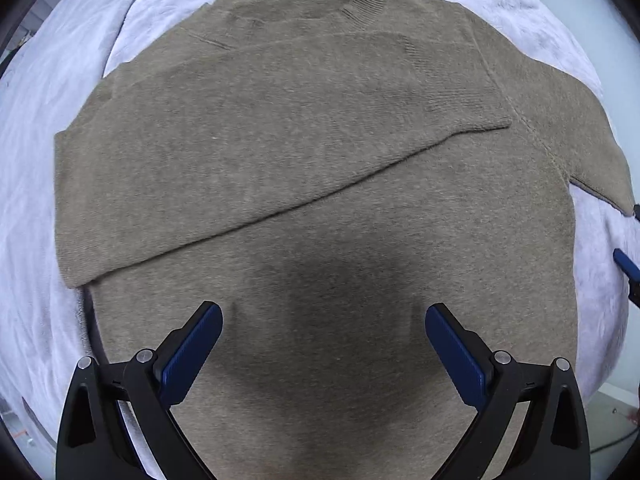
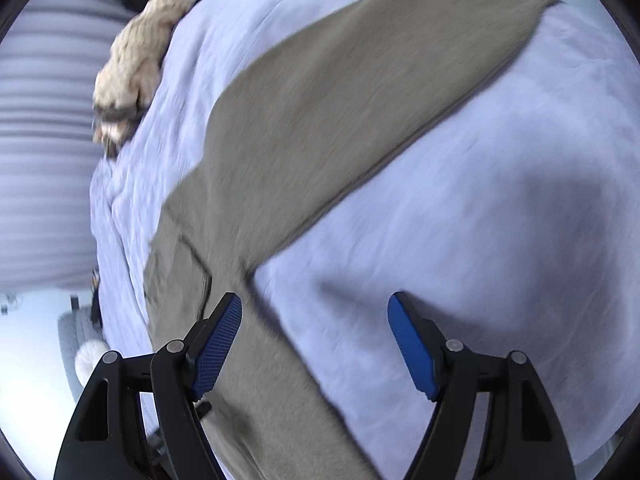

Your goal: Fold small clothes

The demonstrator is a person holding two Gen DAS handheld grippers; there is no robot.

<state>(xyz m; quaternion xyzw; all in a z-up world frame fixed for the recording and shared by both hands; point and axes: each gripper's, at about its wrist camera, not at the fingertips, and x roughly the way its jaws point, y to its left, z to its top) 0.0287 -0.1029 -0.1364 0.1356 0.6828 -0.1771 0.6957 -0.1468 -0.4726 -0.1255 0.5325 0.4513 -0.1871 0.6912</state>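
Nearest to the lens, left gripper (image 1: 323,334) spread wide, holding nothing, hanging above lower body of taupe sweater (image 1: 320,208); sweater lying flat on bed, on pale lilac bedsheet (image 1: 36,184), collar (image 1: 366,0) at far end; one sleeve (image 1: 256,148) already laid across chest, cuff ending near opposite shoulder seam, probably so that garment becomes narrow rectangle; other sleeve (image 2: 360,100) stretched out straight over sheet, not yet folded in; right gripper (image 2: 315,342) also spread, empty, placed over sheet beside armpit, where sleeve joins body, one blue pad (image 2: 218,350) over sweater edge, other over bare sheet; likely positioned for taking this sleeve next, though only a judgement; right view blurred, so exact contact with cloth not possible to tell; cream fluffy garment (image 2: 128,76) bunched at far edge of bed, well apart from sweater, perhaps waiting its turn; folding seems about at early half, sleeves first, body fold after.
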